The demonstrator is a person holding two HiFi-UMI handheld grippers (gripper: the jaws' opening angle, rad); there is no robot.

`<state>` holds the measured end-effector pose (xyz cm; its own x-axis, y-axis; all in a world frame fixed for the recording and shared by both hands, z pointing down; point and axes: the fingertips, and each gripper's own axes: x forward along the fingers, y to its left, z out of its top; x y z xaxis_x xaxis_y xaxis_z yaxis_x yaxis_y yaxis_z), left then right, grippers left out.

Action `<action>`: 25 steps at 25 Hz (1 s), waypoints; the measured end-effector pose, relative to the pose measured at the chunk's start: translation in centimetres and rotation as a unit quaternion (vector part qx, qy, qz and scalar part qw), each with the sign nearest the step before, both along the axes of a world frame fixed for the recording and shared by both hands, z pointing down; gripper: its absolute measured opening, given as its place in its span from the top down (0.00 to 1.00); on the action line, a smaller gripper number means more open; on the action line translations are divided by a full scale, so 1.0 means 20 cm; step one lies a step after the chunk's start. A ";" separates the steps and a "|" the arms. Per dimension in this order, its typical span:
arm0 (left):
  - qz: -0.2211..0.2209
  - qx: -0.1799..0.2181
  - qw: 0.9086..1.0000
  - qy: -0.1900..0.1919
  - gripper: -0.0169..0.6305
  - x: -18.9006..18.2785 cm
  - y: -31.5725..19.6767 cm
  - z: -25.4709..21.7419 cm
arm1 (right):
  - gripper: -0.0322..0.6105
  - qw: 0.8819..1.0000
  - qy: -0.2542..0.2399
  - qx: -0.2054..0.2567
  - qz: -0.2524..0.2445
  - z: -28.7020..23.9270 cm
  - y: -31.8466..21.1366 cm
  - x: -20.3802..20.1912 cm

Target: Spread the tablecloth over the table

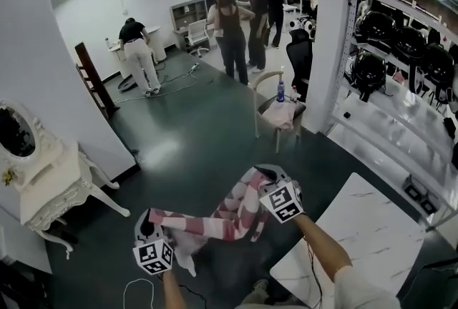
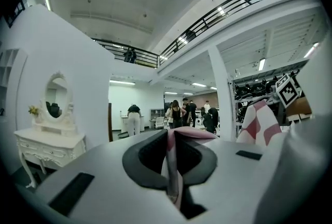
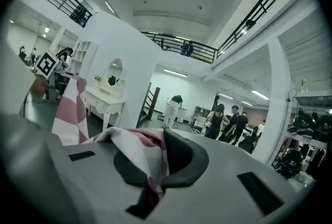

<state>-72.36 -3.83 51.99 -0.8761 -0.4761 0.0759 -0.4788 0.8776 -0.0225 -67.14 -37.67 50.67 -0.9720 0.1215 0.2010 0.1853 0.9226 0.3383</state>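
A pink-and-white checked tablecloth [image 1: 222, 218] hangs bunched between my two grippers, above the dark floor. My left gripper [image 1: 152, 229] is shut on one edge of it, low at the left. My right gripper [image 1: 275, 182] is shut on another edge, higher and to the right. In the left gripper view the cloth [image 2: 174, 166] is pinched in the left gripper [image 2: 173, 137]. In the right gripper view the cloth [image 3: 140, 150] drapes over the left jaw of the right gripper [image 3: 163, 140]. The white marble-look table [image 1: 358, 236] stands bare at the lower right, beside my right arm.
A white dressing table with an oval mirror [image 1: 43, 179] stands at the left. A chair with a blue bottle [image 1: 279, 111] is ahead by a white pillar [image 1: 333, 28]. Shelves of dark helmets [image 1: 401, 50] line the right. Several people [image 1: 232, 32] stand at the back.
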 end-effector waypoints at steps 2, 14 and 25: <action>0.016 -0.001 1.000 0.003 0.93 -0.04 -0.14 0.01 | 0.93 1.000 0.004 0.021 0.022 0.02 -0.22 -0.04; 0.197 0.054 0.977 -0.061 0.93 -0.10 -1.54 -0.45 | 0.93 0.941 -0.041 0.180 0.285 -0.64 -2.04 0.84; 0.426 0.091 0.895 -0.099 0.93 0.90 -3.03 -0.78 | 0.93 0.785 -0.063 0.282 0.548 -1.22 -2.57 3.20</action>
